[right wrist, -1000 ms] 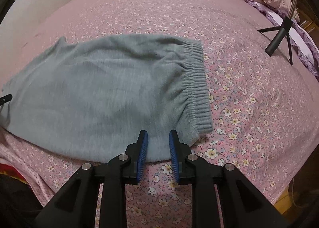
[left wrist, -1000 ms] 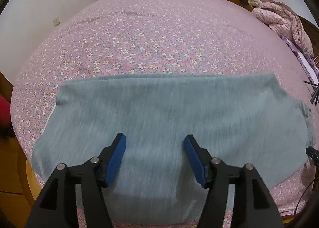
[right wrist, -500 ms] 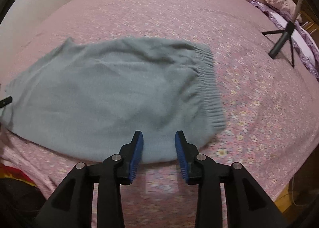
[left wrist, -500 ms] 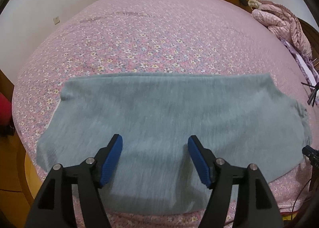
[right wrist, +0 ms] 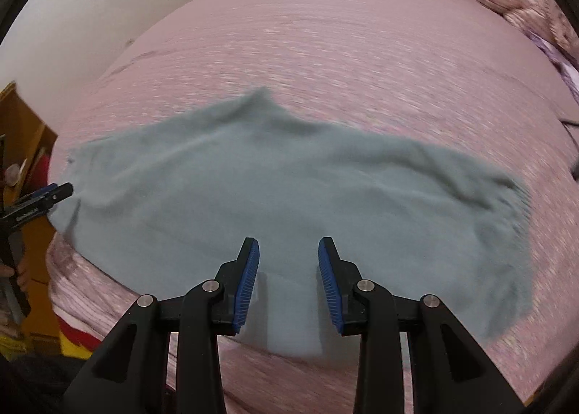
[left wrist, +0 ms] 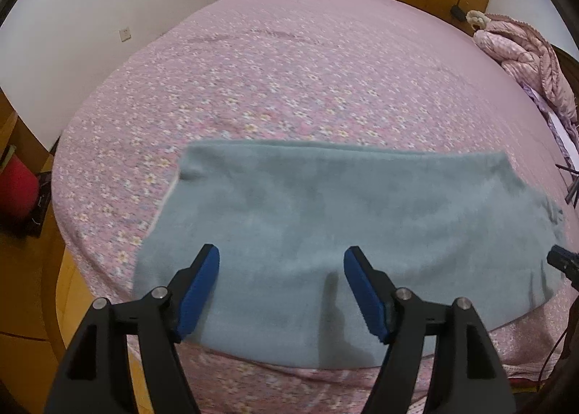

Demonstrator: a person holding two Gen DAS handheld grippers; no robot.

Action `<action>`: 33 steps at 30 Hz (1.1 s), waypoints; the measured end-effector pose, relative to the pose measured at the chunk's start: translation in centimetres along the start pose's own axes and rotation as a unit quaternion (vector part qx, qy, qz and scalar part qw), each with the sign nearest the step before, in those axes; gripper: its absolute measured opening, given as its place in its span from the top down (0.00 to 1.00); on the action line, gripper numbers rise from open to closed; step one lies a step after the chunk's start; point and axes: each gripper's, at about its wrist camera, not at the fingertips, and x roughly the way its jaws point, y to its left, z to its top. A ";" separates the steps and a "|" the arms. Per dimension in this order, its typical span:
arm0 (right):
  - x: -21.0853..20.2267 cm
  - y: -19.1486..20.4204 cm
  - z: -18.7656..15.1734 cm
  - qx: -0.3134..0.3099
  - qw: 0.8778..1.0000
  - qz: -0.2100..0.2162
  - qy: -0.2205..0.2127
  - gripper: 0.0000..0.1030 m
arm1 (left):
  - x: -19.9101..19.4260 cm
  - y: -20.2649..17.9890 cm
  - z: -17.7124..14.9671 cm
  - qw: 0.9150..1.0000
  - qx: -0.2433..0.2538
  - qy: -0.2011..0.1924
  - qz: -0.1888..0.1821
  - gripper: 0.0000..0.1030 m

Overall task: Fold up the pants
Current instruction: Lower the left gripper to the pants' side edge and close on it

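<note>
1. Pink flowered bed [left wrist: 289, 81] fills both views, under both grippers.
2. Left gripper [left wrist: 281, 262] hangs over the pants, jaws opening wide, nothing between them.
3. Right gripper [right wrist: 288, 251] is parted, empty.
4. Grey-green pants [left wrist: 343, 218] lie flat near the bed's front edge.

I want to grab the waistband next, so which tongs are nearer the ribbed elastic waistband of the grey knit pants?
Right. The right tongs hover nearer the waistband; the left tongs sit toward the opposite end.

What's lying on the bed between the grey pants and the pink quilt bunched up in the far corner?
Nothing: only bare flowered bedspread separates the grey pants from the pink quilt. The left wrist view shows it best; the right wrist view is blurred.
</note>
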 end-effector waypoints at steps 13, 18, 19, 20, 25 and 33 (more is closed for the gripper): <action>5.2 7.2 1.5 -0.041 0.998 0.029 0.031 0.64 | -0.2 5.0 0.5 1.000 -0.019 -0.006 0.007 0.27; 5.4 7.3 1.0 -0.041 0.998 0.039 0.021 0.57 | 0.5 7.0 0.5 0.999 -0.040 0.004 -0.015 0.27; 5.4 7.3 1.0 -0.041 0.998 0.039 0.019 0.56 | 0.6 7.3 0.4 0.999 -0.044 0.007 -0.018 0.27; 5.5 7.3 0.9 -0.042 0.998 0.040 0.017 0.55 | 0.7 7.5 0.3 0.999 -0.046 0.007 -0.017 0.27; 5.6 7.7 0.6 -0.051 0.998 0.035 0.011 0.49 | 1.1 8.8 0.0 0.998 -0.058 0.001 -0.009 0.27; 5.6 8.2 0.4 -0.067 0.997 0.026 0.006 0.39 | 2.4 9.6 0.1 0.999 -0.050 -0.003 -0.016 0.27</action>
